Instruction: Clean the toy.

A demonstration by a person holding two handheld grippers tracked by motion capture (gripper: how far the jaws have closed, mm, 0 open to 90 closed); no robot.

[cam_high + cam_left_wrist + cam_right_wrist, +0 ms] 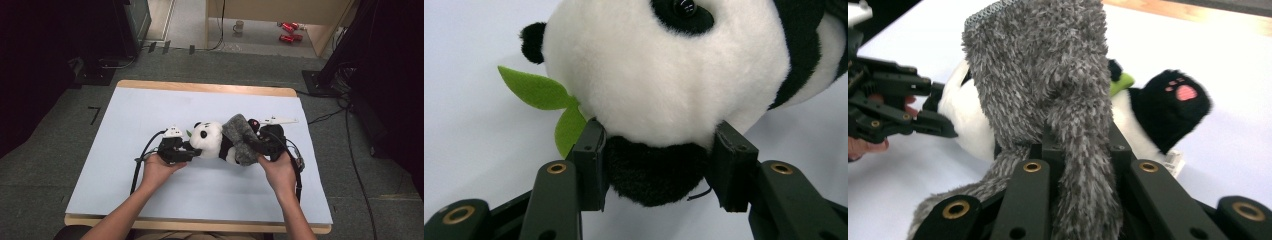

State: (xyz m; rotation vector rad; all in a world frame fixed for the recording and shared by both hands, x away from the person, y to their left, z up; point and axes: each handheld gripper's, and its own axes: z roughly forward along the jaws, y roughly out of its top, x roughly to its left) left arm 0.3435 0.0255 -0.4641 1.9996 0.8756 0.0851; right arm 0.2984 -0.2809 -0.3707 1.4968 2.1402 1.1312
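Dressing the plush panda in a fuzzy grey cloth

The panda (212,140) lies mid-table; left gripper (659,165) clamps its black ear beside the head, right gripper (1080,150) pinches the grey cloth (1048,75) over the panda's body. Best keep the head anchored and pull the cloth evenly.

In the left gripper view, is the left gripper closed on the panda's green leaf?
No: the left gripper is clamped on the plush panda's black ear, and the green leaf lies outside its jaws, off to the side.

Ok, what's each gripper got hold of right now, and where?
The left gripper clamps the plush panda by the black ear under its head. The right gripper pinches a fold of the grey fuzzy cloth draped over the panda's body.
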